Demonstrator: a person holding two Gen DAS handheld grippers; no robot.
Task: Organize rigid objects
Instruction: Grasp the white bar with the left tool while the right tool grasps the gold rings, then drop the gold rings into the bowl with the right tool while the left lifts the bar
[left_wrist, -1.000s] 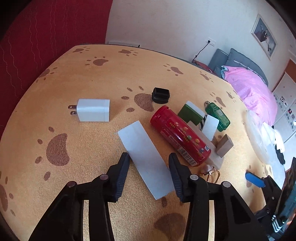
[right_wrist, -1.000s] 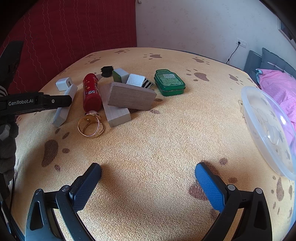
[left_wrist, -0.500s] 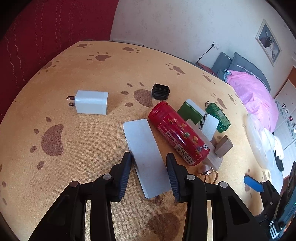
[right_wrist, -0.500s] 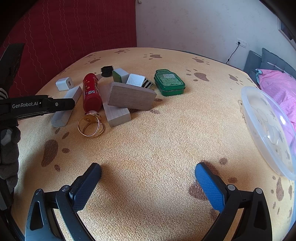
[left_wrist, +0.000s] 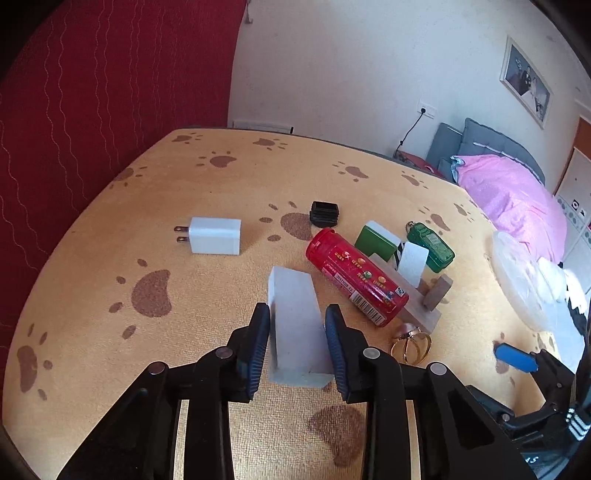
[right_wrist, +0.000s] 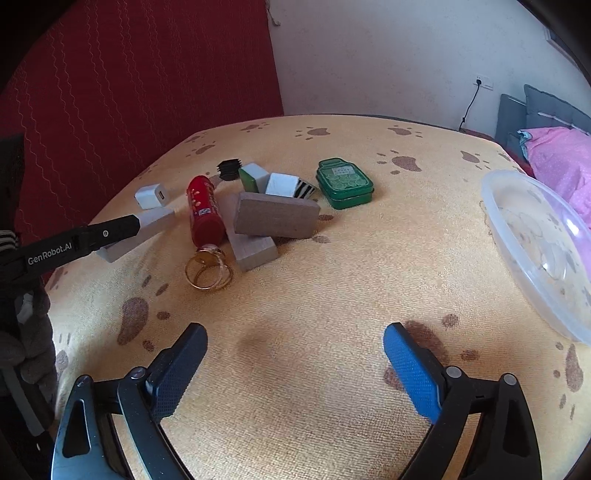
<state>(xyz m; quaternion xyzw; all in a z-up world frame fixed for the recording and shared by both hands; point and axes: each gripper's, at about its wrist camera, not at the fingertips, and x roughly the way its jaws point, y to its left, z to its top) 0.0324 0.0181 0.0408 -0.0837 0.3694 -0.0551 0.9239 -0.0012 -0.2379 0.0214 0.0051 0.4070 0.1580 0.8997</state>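
My left gripper (left_wrist: 297, 328) is closing on the long pale grey rectangular block (left_wrist: 295, 317), its pads pressed against both long sides; the block's far end tilts up off the yellow paw-print tablecloth (left_wrist: 110, 266). Just right of it lies the red cylindrical tube (left_wrist: 356, 277), with the gold wire rings (left_wrist: 412, 345) near its near end. The white plug charger (left_wrist: 214, 235) sits apart to the far left. My right gripper (right_wrist: 293, 363) hangs wide over bare cloth, its jaws narrowing on nothing, with the clear plastic bowl (right_wrist: 535, 251) to its right.
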